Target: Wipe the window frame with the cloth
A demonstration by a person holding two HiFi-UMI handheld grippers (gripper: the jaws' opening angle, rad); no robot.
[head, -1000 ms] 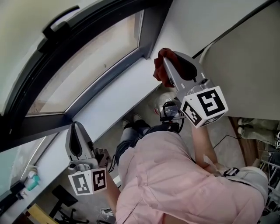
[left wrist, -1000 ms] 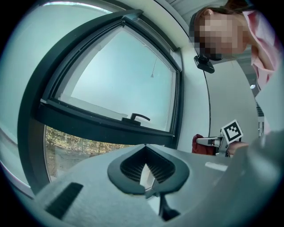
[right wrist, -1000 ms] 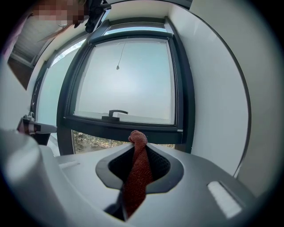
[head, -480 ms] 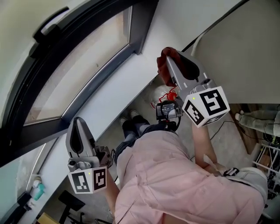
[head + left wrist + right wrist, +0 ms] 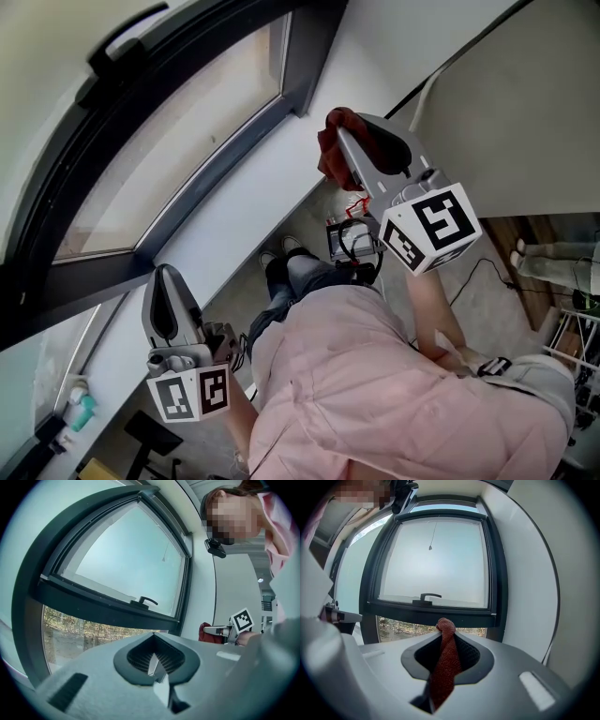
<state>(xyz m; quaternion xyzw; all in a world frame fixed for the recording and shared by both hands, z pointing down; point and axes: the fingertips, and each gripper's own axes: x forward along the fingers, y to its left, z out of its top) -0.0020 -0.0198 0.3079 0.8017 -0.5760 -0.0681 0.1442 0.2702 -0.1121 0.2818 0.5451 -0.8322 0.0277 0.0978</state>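
Note:
A dark red cloth (image 5: 335, 142) is pinched in my right gripper (image 5: 349, 150), which is shut on it and held up near the lower right corner of the dark window frame (image 5: 302, 56). In the right gripper view the cloth (image 5: 444, 663) bunches between the jaws, with the frame's bottom rail (image 5: 431, 613) and black handle (image 5: 430, 596) ahead, apart from it. My left gripper (image 5: 167, 298) hangs low at the left, shut with nothing in it. From the left gripper view the frame (image 5: 112, 613) stands ahead, and the right gripper with the cloth (image 5: 206, 633) shows at the right.
A white sill (image 5: 234, 225) runs below the window. A white wall (image 5: 487, 122) rises at the right. Below lie the floor, cables and a small device (image 5: 349, 242). A teal bottle (image 5: 80, 410) stands at the lower left. The person's pink top (image 5: 375, 394) fills the bottom.
My right gripper with the cloth has shifted slightly left and up toward the frame's corner. The left gripper has dropped a little.

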